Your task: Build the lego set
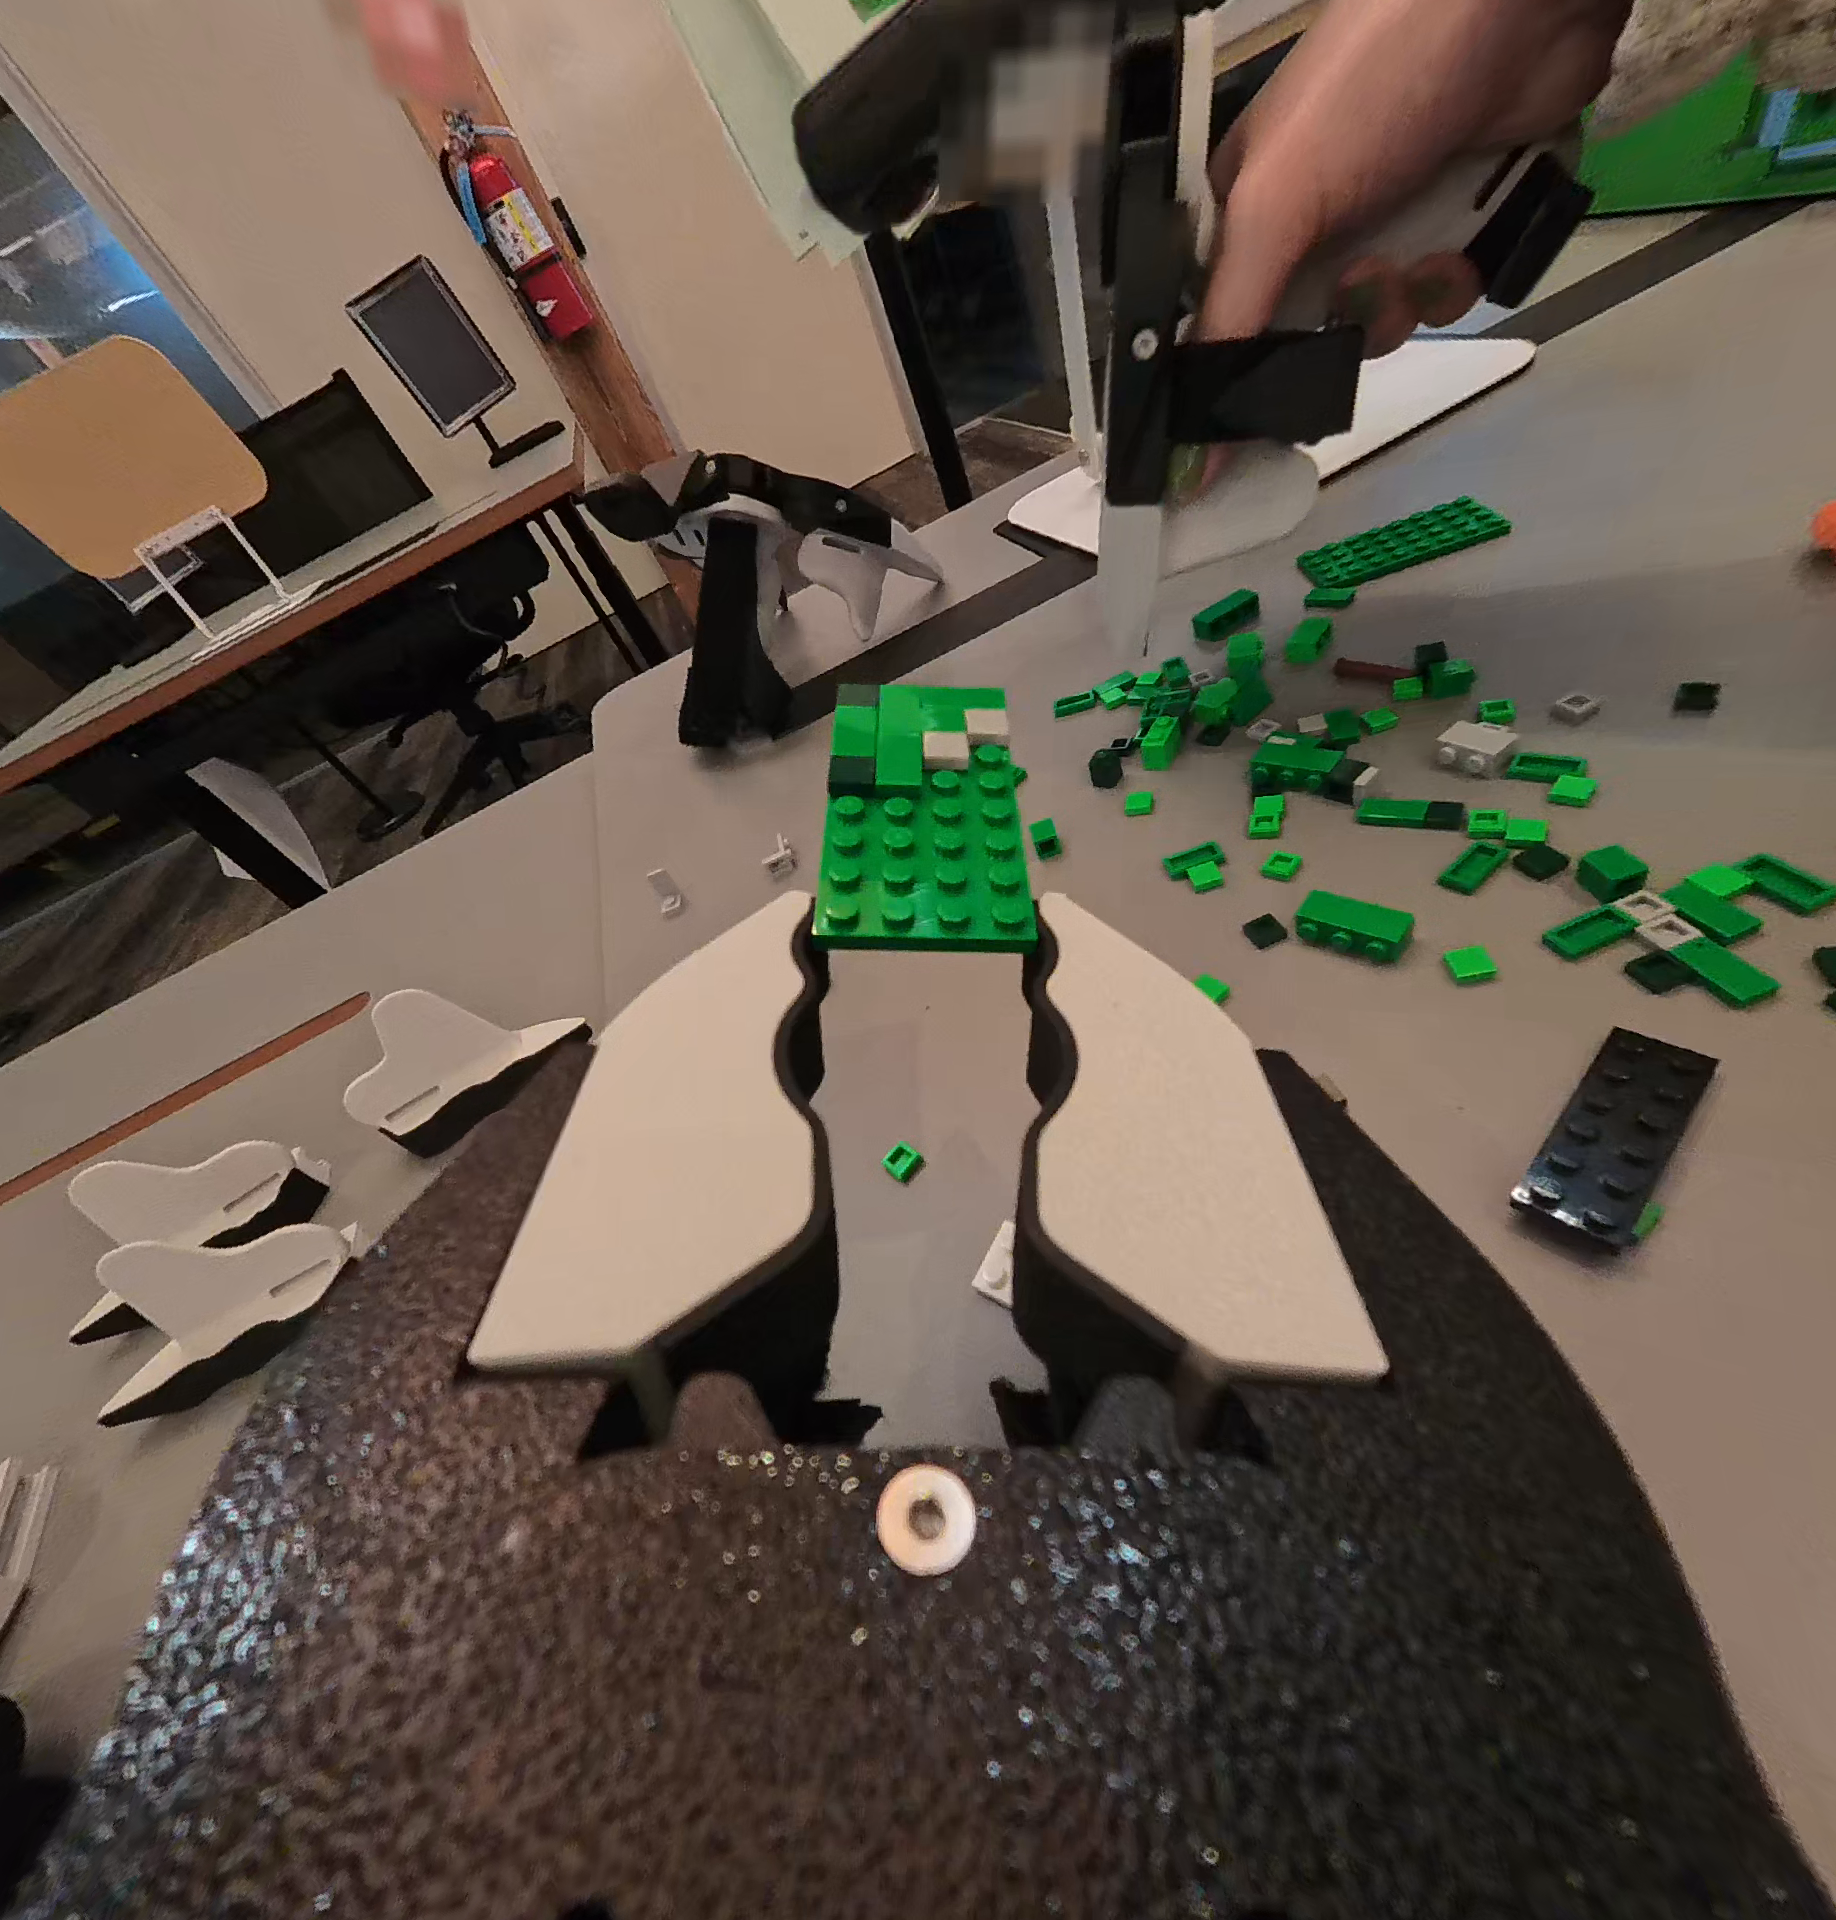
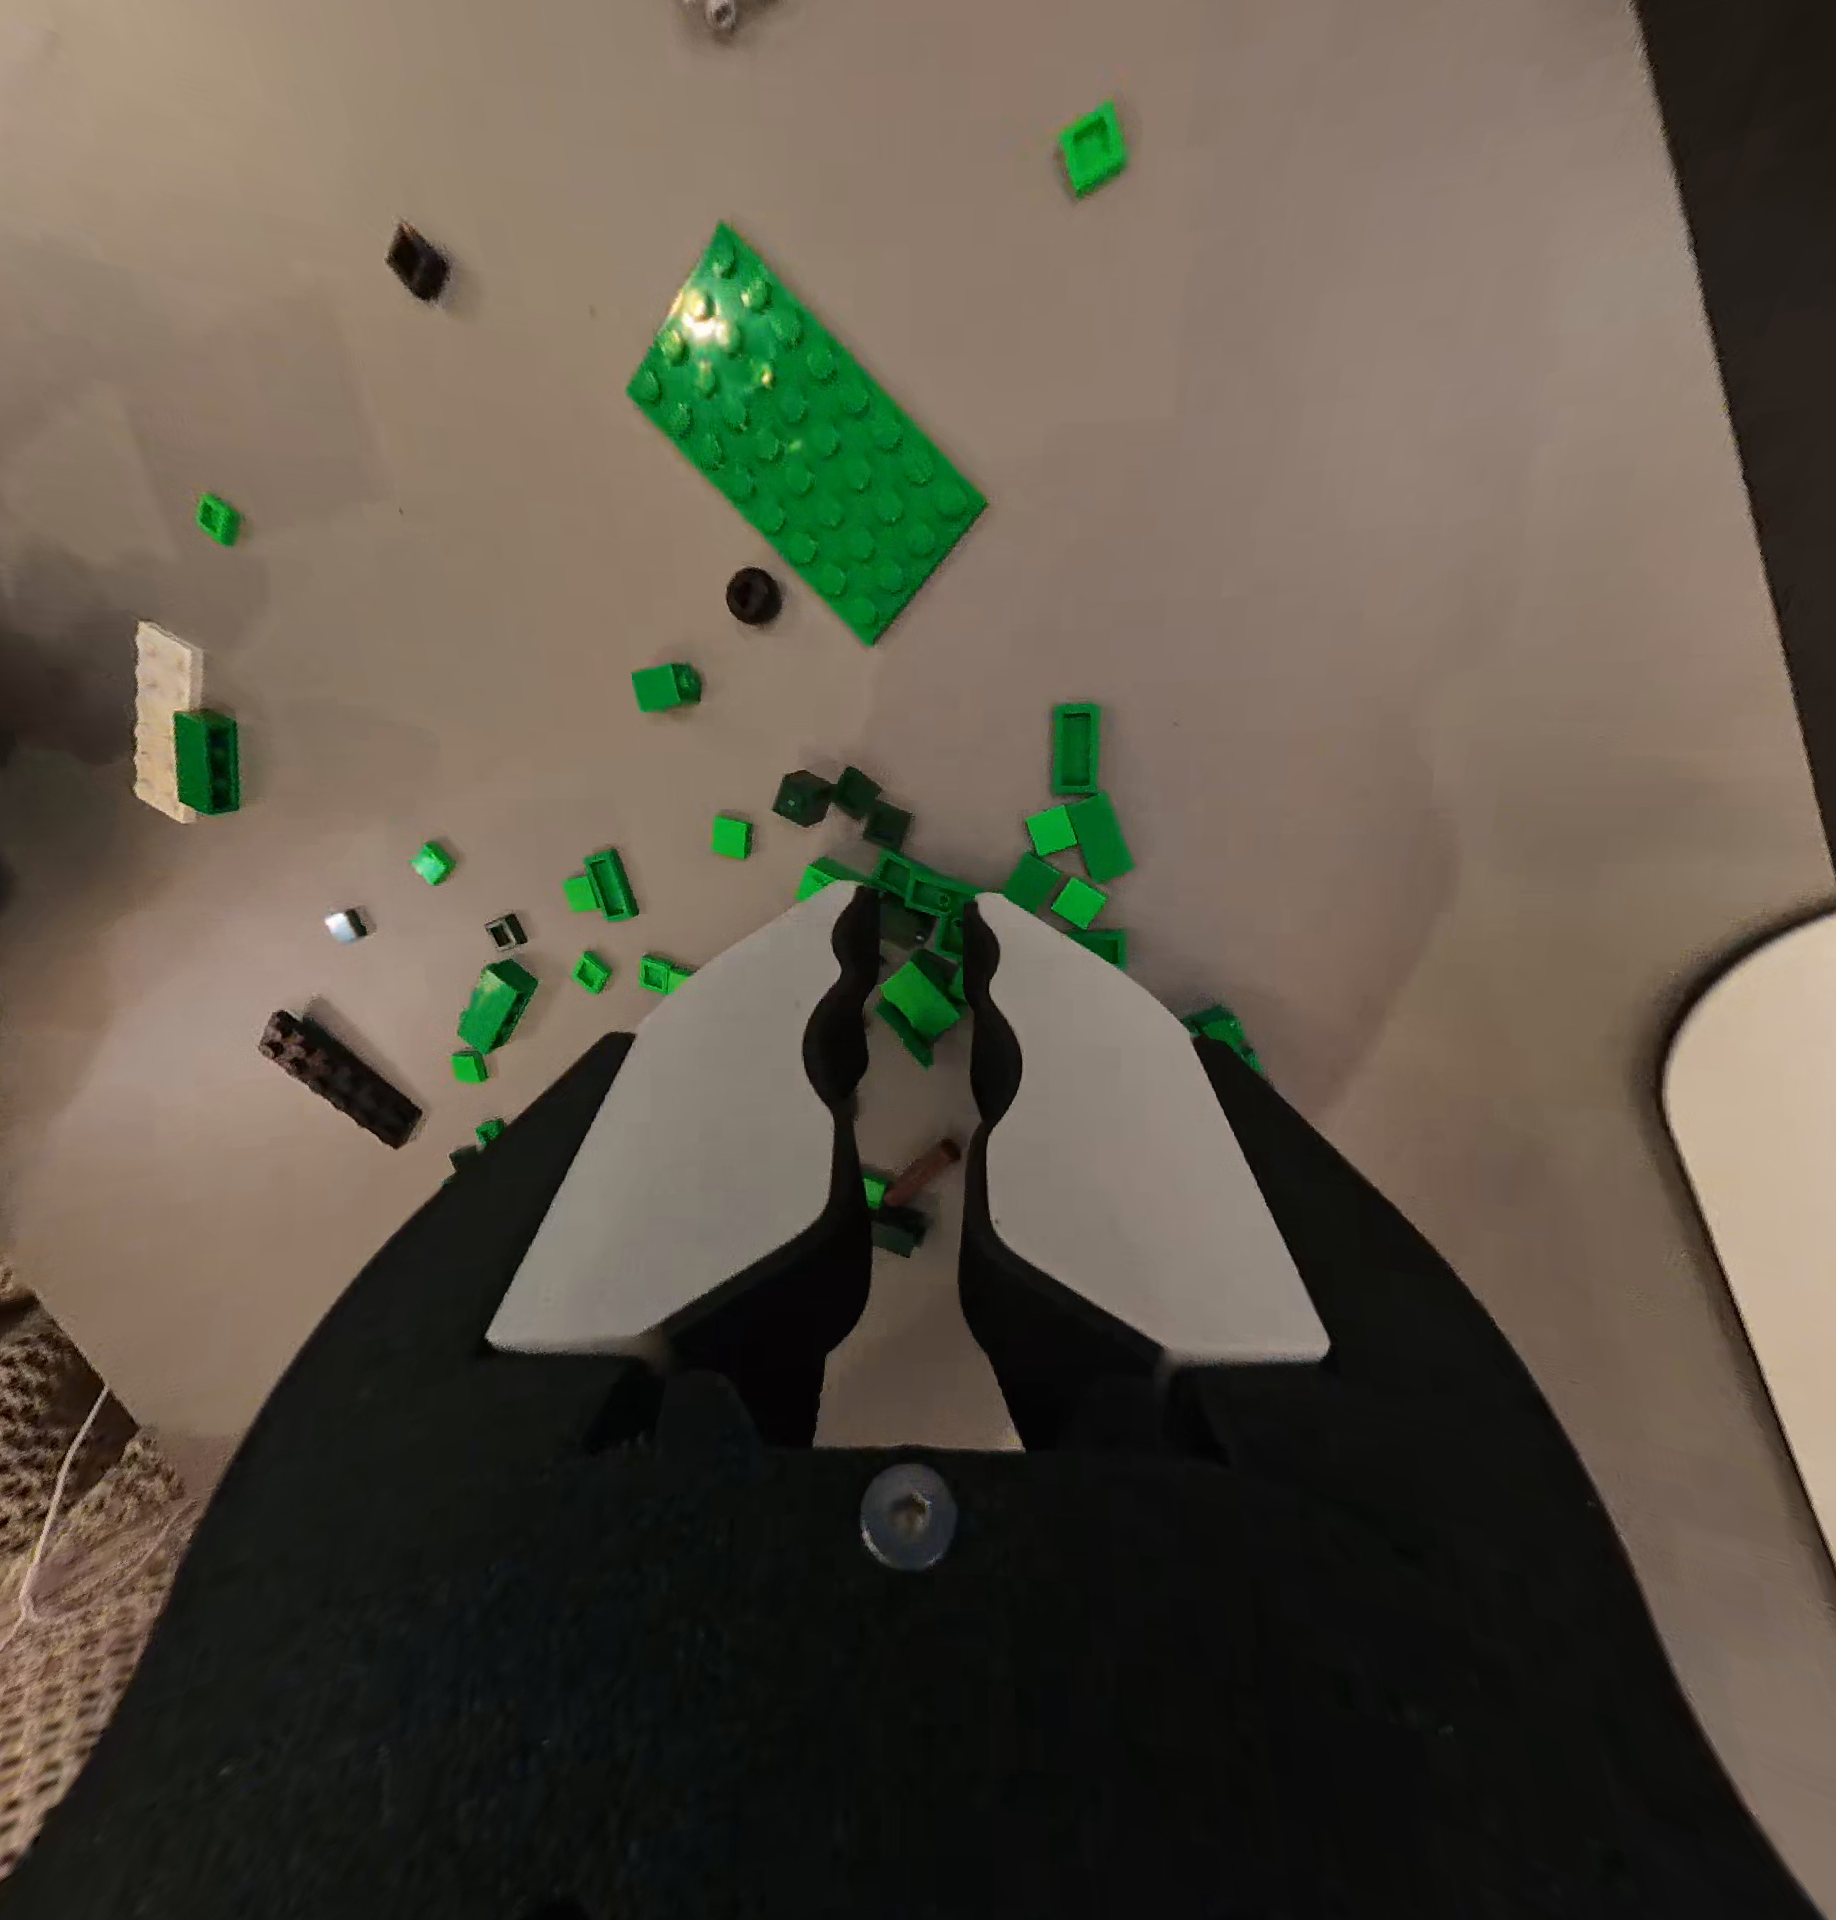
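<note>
The left gripper [image 1: 926, 920] clamps the near edge of a green studded plate [image 1: 919, 852] topped with green and grey tiles at its far end. Beyond, the right gripper [image 2: 916, 902] hovers over the scattered green pieces [image 2: 924, 997], jaws narrowly parted, empty. Farther off lies a second green plate [image 2: 805, 431]. No writing on the bricks is legible.

cream wall [image 1: 270, 156], red fire extinguisher [image 1: 524, 244], wooden desk [image 1: 301, 603].

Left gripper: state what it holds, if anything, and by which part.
The left gripper holds the green lego plate by its near short edge, its jaws on the two near corners.
</note>
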`<state>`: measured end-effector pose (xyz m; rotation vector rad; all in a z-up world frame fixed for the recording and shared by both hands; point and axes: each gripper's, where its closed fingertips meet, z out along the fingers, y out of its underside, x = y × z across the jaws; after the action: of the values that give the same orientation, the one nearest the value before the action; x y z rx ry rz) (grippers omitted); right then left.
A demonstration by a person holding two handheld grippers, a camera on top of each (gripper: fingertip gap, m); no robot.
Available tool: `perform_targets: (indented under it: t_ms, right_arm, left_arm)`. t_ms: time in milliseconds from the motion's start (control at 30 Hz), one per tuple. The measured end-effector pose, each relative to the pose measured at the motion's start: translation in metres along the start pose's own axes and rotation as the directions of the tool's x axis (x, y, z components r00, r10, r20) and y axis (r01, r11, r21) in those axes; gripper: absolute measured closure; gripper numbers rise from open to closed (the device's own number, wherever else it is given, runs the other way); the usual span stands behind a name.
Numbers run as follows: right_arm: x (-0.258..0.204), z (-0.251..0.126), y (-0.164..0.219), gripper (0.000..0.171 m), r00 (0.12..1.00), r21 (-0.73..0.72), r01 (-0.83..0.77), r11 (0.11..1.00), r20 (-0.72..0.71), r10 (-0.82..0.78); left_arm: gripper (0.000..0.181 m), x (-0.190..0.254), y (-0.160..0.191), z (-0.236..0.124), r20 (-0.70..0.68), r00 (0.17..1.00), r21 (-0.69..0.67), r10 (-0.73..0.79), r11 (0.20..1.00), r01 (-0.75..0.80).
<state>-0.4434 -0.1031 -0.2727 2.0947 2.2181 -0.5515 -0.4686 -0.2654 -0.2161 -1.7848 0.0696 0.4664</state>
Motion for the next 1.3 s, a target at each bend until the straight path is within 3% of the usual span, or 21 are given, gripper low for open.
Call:
perform_targets:
  t_ms: [367,467,567,700,833,1033,1300]
  right_arm:
    - [0.032,-0.005,0.01,0.162,0.944,-0.149,0.238,0.96,-0.198,-0.265]
    - [0.014,-0.003,0.02,0.159,0.878,-0.105,0.471,0.876,-0.039,-0.477]
    - [0.005,0.003,0.025,0.158,0.764,-0.053,0.642,0.765,-0.042,-0.644]
    - [0.007,0.006,0.01,0.156,0.75,0.004,0.656,0.755,-0.119,-0.651]
    - [0.008,0.011,0.013,0.155,0.79,-0.04,0.609,0.793,-0.063,-0.61]
    - [0.011,0.016,0.012,0.154,0.775,-0.081,0.622,0.779,-0.082,-0.627]
    - [0.0,0.006,0.01,0.163,0.649,-0.052,0.747,0.663,-0.162,-0.743]
  left_arm:
    - [0.146,0.011,0.004,0.005,-0.053,0.998,-0.037,0.024,0.999,-0.026]
    - [0.146,0.012,0.004,0.005,-0.06,0.998,-0.038,0.025,0.999,-0.028]
    - [0.146,0.013,0.003,0.005,-0.066,0.998,-0.037,0.025,0.999,-0.028]
    - [0.146,0.015,0.002,0.005,-0.075,0.997,-0.036,0.03,0.999,-0.032]
    - [0.146,0.017,0.004,0.005,-0.084,0.996,-0.043,0.033,0.998,-0.037]
    - [0.146,0.018,0.003,0.005,-0.092,0.995,-0.043,0.034,0.998,-0.038]
    - [0.146,0.022,-0.001,0.004,-0.103,0.994,-0.027,0.041,0.999,-0.044]
